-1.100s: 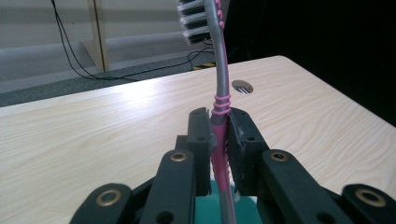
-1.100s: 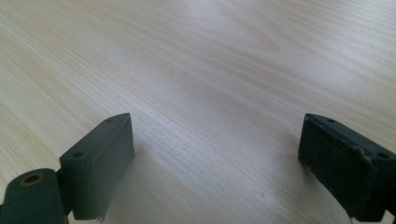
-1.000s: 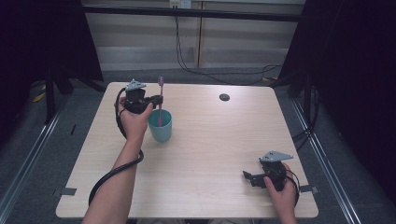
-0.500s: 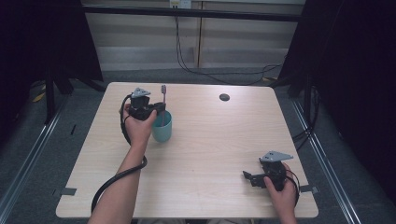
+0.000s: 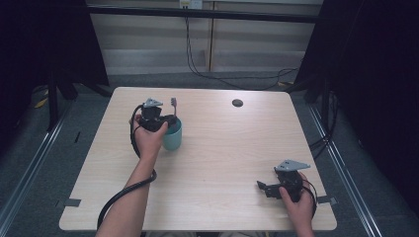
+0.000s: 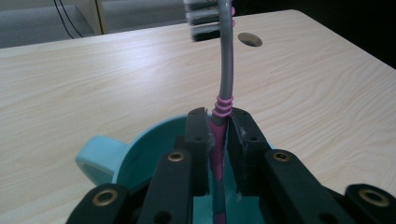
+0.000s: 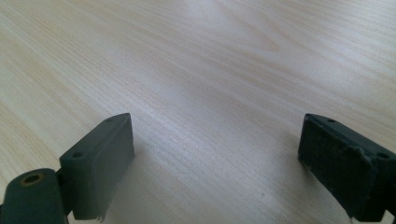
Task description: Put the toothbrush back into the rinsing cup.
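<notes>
Over the far left part of the pale wooden counter (image 5: 217, 163), the left gripper (image 6: 218, 135) had its jaws clamped on the pink-and-grey handle of a toothbrush (image 6: 225, 79), which stood nearly upright with its lower end down inside a teal mug (image 5: 173, 136); that end was hidden by the jaws and the mug's rim, and the bristle head was cut off at the top of the left gripper view. Near the counter's front right corner, well apart from the mug, the right gripper (image 7: 215, 158) rested low with its jaws wide apart and nothing between them. A small dark round spot (image 5: 237, 102) near the far edge was too small to identify.
</notes>
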`<action>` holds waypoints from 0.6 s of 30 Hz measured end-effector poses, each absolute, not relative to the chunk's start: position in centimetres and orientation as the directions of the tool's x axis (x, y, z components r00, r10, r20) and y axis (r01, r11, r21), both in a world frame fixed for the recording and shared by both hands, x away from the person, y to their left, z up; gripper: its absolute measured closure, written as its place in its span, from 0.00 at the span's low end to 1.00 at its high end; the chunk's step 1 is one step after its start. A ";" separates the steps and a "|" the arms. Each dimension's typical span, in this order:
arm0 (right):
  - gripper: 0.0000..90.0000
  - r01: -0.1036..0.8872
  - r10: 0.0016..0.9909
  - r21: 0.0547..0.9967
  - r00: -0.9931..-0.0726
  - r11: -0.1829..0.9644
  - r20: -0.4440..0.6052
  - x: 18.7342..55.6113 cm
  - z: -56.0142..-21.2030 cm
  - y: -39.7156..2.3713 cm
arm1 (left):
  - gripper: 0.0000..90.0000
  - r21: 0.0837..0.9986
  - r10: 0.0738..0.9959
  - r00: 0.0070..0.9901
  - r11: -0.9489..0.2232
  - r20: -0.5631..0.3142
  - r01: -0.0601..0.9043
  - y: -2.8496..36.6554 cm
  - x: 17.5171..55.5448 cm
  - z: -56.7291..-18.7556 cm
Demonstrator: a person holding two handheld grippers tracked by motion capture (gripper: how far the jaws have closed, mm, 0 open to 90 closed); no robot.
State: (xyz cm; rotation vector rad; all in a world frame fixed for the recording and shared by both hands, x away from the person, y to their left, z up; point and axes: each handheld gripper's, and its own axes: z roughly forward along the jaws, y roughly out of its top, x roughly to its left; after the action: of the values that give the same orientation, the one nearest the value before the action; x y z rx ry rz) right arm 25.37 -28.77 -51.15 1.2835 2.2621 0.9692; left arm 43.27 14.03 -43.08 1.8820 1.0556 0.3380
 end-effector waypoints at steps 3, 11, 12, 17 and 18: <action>0.11 0.604 0.854 0.716 -0.520 0.351 0.020 25.4 -51.2 -28.8 | 0.86 0.824 0.780 0.599 -0.213 -0.181 0.526 14.0 43.2 -43.1; 0.11 0.604 0.854 0.716 -0.521 0.351 0.021 25.4 -51.2 -28.8 | 0.61 0.823 0.790 0.597 -0.245 -0.137 0.513 13.7 43.1 -42.7; 0.11 0.604 0.854 0.716 -0.520 0.351 0.021 25.4 -51.2 -28.8 | 0.60 0.824 0.791 0.597 -0.245 -0.135 0.511 13.7 43.0 -42.6; 0.11 0.603 0.853 0.716 -0.521 0.351 0.020 25.4 -51.2 -28.8 | 0.46 0.819 0.799 0.593 -0.270 -0.102 0.506 13.6 42.7 -41.9; 0.11 0.604 0.854 0.716 -0.521 0.351 0.021 25.4 -51.2 -28.8 | 0.44 0.819 0.803 0.589 -0.272 -0.096 0.504 13.5 42.6 -41.9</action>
State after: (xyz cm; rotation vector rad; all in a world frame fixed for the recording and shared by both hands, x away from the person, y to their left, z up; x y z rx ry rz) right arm 25.38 -28.77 -51.15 1.2832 2.2624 0.9697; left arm 42.57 13.54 -41.87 1.9403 1.0452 0.4286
